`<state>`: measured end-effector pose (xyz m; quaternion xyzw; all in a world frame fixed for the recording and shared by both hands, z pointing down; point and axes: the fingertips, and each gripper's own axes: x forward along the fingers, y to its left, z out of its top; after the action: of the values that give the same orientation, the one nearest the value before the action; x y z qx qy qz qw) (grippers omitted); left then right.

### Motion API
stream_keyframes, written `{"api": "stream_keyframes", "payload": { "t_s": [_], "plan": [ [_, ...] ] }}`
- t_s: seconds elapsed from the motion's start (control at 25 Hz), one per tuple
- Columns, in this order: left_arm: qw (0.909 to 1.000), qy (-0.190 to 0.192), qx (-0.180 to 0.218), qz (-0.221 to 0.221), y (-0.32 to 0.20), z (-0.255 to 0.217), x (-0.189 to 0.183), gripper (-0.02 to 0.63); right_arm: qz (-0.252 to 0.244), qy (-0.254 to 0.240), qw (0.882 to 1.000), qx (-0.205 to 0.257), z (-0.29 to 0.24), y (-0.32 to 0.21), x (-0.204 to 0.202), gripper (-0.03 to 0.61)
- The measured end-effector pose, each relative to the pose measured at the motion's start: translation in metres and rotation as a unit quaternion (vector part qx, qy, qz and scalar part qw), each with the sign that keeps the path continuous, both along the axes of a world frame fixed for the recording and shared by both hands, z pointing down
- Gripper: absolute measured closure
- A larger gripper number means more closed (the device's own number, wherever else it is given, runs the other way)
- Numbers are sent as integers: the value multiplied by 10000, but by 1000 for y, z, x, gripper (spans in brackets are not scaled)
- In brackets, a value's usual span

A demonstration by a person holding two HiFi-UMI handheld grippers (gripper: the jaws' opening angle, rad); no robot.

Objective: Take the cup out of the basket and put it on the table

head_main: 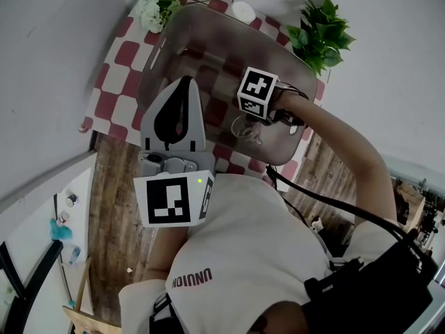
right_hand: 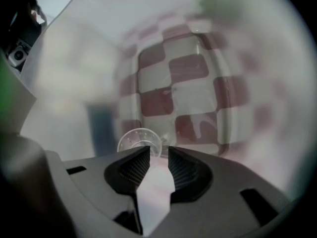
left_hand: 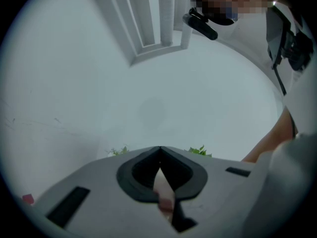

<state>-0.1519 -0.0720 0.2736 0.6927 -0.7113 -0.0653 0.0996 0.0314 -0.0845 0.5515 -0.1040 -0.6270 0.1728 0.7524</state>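
- The right gripper (right_hand: 158,150) reached down into the smoky, see-through basket (head_main: 170,51), its marker cube (head_main: 257,92) uppermost.
- Its jaws stood a little apart. The near wall of the clear cup (right_hand: 140,142) sat in the gap at their tips, and the left jaw tip lay over the cup's mouth. I could not tell whether the jaws pressed on the wall.
- The rest of the cup lay just ahead of the jaws and to their left, inside the basket, with its round rim facing the tool.
- Beyond the jaws, the red-and-white checked cloth (head_main: 115,89) showed through the basket's floor.
- The left gripper (left_hand: 159,150) was held just beside the basket, outside its wall. Its jaws were closed tip to tip with nothing between them.
- The left gripper pointed up toward a pale wall (left_hand: 148,93).
- A green plant (head_main: 320,33) stood past the basket, on the far side from the right gripper. White flowers (head_main: 154,2) stood at the far corner, ahead of the left gripper.
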Motion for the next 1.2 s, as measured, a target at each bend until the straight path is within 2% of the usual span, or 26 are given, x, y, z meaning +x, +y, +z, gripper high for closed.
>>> {"api": "stream_keyframes", "payload": {
  "t_s": [0.68, 1.2],
  "plan": [
    [10000, -12, 20, 9, 1, -2, 1, 601, 122, 334, 9994, 39, 17, 0, 5, 453],
    [10000, 17, 3, 8, 0, -1, 1, 603, -11, 606, 9982, 9, 26, 3, 13, 466]
  ]
}}
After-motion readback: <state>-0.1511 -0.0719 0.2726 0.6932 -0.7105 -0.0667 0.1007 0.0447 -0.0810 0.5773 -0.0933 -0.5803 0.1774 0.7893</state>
